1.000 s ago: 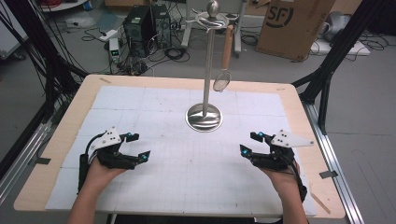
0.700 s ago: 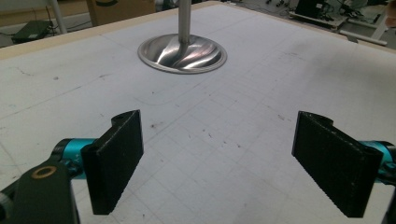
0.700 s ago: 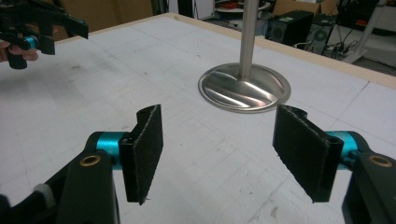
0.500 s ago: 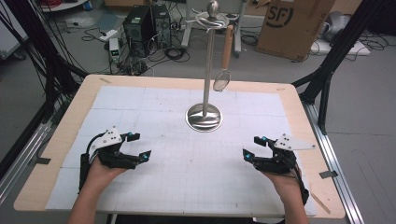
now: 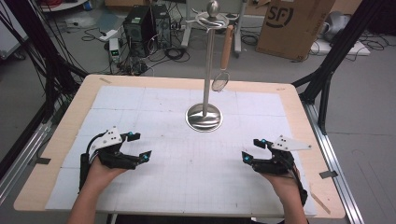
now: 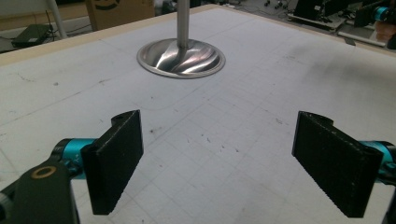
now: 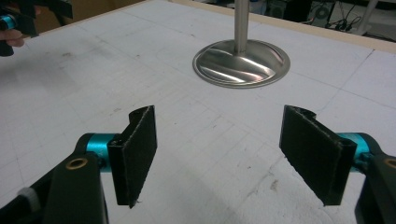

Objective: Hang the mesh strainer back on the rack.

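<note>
Reading "SF": cardboard box (image 5: 294, 23) label.

Stand pole (image 6: 182, 21) cut off by top edge in both gripper views. Hanging utensil's head (image 5: 219, 82) too small to identify. Cardboard box (image 5: 294, 25) cropped at top.

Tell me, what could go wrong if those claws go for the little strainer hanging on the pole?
The strainer hangs from a hook high on a thin metal stand, so a tug might swing it off or tip the stand. Both the left gripper and the right gripper sit open and low, so reaching up could bump the pole.
</note>
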